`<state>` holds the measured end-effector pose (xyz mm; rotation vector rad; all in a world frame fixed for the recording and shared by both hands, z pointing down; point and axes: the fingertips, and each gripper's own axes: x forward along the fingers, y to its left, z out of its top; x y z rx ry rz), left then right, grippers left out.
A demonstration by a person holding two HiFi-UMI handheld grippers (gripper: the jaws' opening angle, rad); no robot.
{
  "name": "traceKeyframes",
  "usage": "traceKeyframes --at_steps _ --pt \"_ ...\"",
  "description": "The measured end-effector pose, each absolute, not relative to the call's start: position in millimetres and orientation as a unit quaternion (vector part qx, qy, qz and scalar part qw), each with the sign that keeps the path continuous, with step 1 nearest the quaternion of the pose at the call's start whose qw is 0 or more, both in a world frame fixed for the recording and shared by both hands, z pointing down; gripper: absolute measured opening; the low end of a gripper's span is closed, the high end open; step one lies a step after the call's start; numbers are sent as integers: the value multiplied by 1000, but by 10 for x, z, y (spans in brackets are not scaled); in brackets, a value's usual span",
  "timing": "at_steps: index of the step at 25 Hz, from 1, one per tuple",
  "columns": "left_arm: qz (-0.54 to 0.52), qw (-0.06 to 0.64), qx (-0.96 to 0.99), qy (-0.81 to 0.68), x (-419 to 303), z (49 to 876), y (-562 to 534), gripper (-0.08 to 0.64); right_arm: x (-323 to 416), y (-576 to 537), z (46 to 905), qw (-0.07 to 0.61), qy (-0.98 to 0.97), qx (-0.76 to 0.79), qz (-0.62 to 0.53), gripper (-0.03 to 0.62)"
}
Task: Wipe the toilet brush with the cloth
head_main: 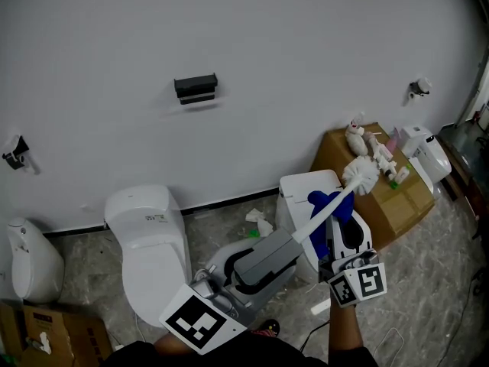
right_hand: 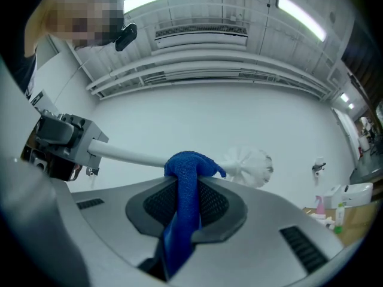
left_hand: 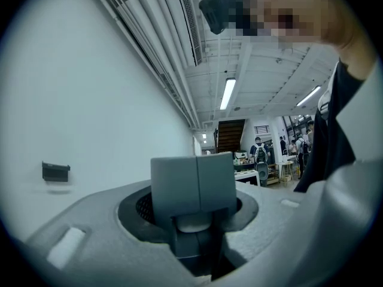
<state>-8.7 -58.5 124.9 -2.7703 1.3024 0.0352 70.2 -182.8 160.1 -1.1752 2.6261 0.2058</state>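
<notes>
Head view: your left gripper (head_main: 289, 243) is clenched on the brush (head_main: 359, 176) handle, with the bristles out toward 1 o'clock. Your right gripper (right_hand: 190, 190) grasps the cloth (right_hand: 187, 166), which drapes over the handle at that gripper's 12 o'clock. Left gripper view hides the brush behind the closed jaws.

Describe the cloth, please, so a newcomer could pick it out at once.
Start at the cardboard box on the right; a white toilet brush slants up toward it. The cloth drapes over its handle, the only bright blue thing there.
</notes>
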Motion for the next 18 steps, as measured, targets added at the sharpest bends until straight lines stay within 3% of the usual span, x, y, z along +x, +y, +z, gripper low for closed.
traceKeyframes --at_steps 18 --pt "15 43 -908 417 -90 1228 -471 175 1049 -2062 1607 134 880 -453 57 69"
